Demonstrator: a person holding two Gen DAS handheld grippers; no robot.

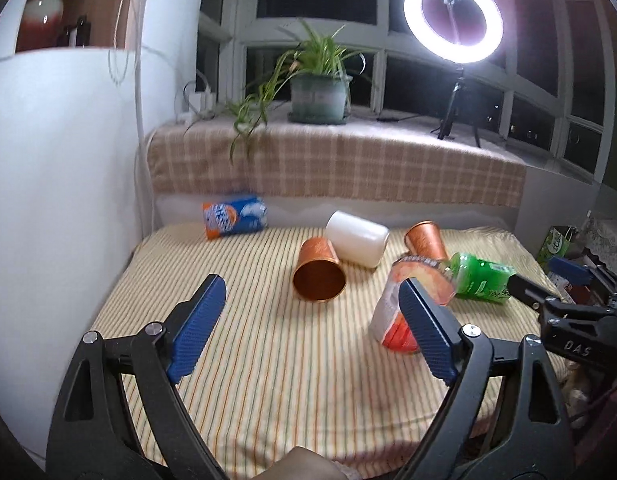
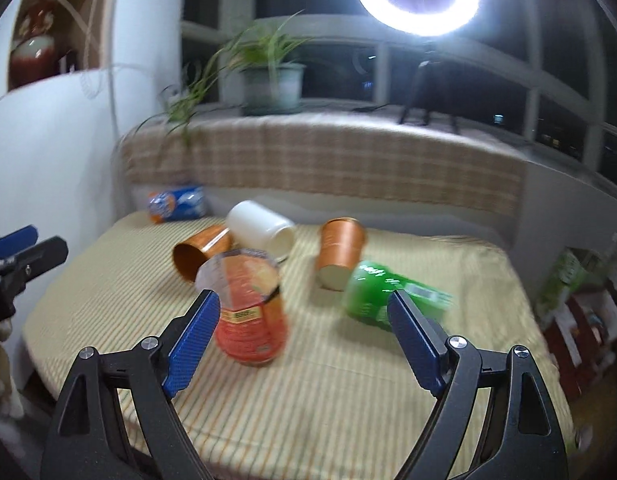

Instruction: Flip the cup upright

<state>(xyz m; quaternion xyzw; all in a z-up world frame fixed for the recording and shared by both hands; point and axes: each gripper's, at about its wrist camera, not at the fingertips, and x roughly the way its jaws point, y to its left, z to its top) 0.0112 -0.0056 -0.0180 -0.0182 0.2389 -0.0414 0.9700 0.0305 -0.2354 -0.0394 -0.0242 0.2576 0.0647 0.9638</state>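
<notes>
Copper cup (image 1: 319, 276) lies sideways; left gripper (image 1: 308, 320) empty.

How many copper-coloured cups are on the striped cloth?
2. One copper cup lies on its side beside the white cup, mouth toward the cameras. The other copper cup lies tipped near the green bottle.

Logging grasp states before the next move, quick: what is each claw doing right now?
Left claw: open, holding nothing, above the striped cloth.
Right claw: open, holding nothing; the red cup sits between its fingers, ungripped.
</notes>
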